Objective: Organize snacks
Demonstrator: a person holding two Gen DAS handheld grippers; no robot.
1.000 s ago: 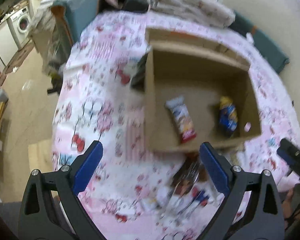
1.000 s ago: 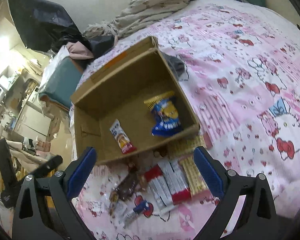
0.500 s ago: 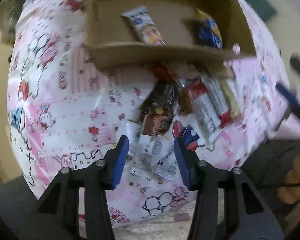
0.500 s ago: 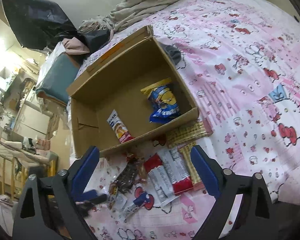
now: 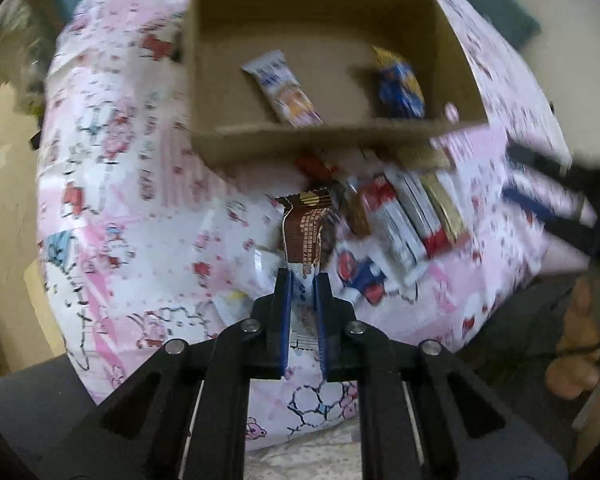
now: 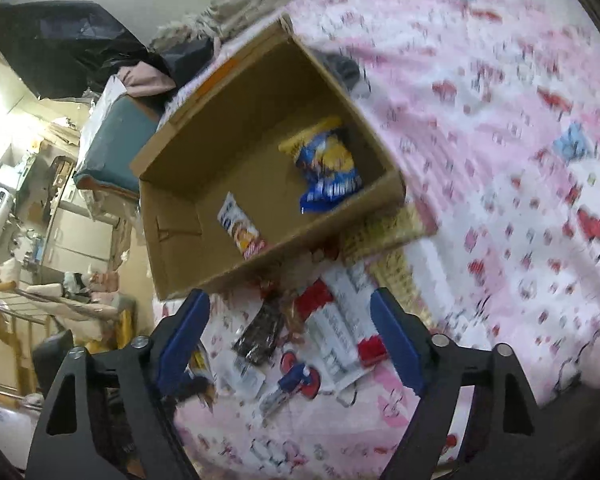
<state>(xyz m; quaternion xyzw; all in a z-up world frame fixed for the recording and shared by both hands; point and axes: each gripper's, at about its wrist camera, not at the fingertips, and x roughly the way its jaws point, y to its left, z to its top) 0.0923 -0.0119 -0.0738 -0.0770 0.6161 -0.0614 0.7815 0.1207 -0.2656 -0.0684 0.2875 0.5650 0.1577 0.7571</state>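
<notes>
On the bed, before the box, the left claw pinches a brown bar while the right claw is closing, empty, over loose snacks; next comes, I judge, lifting the bar into the box.

A bed covered with a pink and white cartoon-print sheet carries everything. An open cardboard box sits on it. Just in front of the box's near wall lies a loose cluster of snack packets: red and white bars, a dark wrapper, tan checked packets partly tucked against the box, and a small blue and red piece. Crumpled bedding is heaped at the far end.
</notes>
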